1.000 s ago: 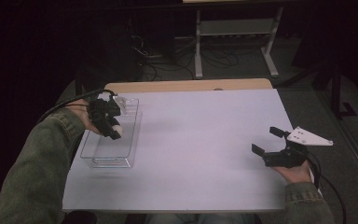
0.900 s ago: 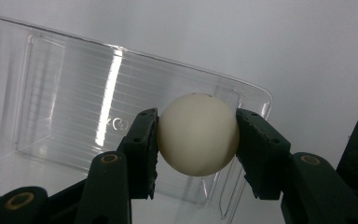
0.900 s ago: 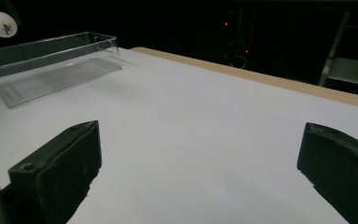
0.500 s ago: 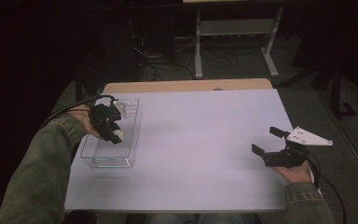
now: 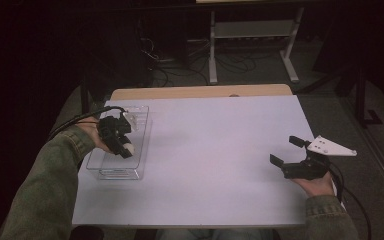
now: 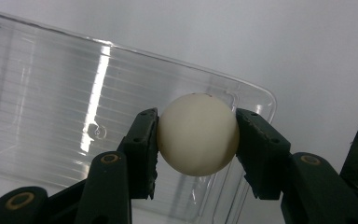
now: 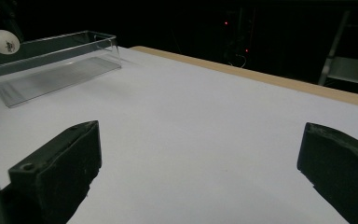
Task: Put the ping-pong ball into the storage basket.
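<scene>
Two matte black jaws of the right gripper (image 5: 286,151) wide apart, nearest, low over the white table (image 5: 215,150). Beyond, left gripper (image 6: 196,135) clamped on a smooth, round, cream ball (image 6: 197,134), just above the clear ribbed plastic tray (image 6: 51,93).

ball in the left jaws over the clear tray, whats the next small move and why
Probably lower it a little further, then open the jaws. The left gripper is clamped on the white ball, which sits above the tray, whose floor shows beneath it. A release close to the floor should keep the ball from bouncing out. The right gripper rests open, far off.
</scene>
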The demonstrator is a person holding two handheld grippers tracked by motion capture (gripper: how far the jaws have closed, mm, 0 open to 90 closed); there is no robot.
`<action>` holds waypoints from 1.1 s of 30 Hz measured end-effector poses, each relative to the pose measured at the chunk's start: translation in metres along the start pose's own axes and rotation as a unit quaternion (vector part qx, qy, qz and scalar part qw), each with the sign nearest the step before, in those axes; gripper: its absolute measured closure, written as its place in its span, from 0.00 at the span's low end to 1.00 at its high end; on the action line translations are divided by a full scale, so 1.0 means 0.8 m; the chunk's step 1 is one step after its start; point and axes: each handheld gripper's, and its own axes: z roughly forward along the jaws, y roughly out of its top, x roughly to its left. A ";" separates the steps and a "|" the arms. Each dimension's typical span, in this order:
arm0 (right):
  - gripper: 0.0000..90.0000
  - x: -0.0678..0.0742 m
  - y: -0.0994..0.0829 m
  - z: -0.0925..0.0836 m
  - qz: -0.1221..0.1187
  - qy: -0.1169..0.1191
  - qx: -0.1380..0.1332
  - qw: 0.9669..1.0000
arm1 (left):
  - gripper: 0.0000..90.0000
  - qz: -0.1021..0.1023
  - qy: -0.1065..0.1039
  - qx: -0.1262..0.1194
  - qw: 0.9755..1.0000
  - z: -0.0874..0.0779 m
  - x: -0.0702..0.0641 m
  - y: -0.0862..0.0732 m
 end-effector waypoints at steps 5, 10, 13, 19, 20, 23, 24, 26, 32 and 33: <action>0.00 0.000 0.000 0.000 -0.001 0.000 0.000 1.000 | 0.57 0.002 -0.003 0.003 1.000 0.004 0.000 -0.002; 0.00 0.000 0.000 0.000 -0.001 -0.001 -0.001 1.000 | 0.57 -0.002 -0.006 -0.002 1.000 0.010 -0.001 -0.006; 0.00 0.000 0.000 0.000 0.000 -0.001 0.000 1.000 | 0.57 -0.002 -0.006 -0.002 1.000 0.012 -0.001 -0.006; 0.00 0.000 0.000 0.000 -0.002 -0.002 -0.001 1.000 | 0.57 -0.001 -0.010 -0.002 1.000 0.019 -0.001 -0.007; 0.00 0.000 0.000 0.000 -0.002 -0.002 -0.001 1.000 | 0.57 -0.001 -0.011 -0.003 1.000 0.020 -0.001 -0.007; 0.00 0.000 0.000 0.000 -0.002 -0.002 -0.001 1.000 | 0.57 -0.002 -0.013 -0.004 1.000 0.023 0.000 -0.008; 0.00 0.000 0.000 0.000 -0.001 -0.002 -0.001 1.000 | 0.57 -0.003 -0.014 -0.006 1.000 0.024 0.000 -0.009; 0.00 0.000 0.000 0.000 -0.001 -0.001 0.000 1.000 | 0.57 -0.004 -0.016 -0.006 1.000 0.028 0.001 -0.009; 0.00 0.000 0.000 -0.001 -0.001 -0.002 0.000 1.000 | 0.57 -0.004 -0.021 -0.003 1.000 0.036 0.001 -0.010; 0.00 0.000 0.000 -0.001 -0.001 -0.002 0.000 1.000 | 0.57 -0.006 -0.021 -0.004 1.000 0.038 0.001 -0.010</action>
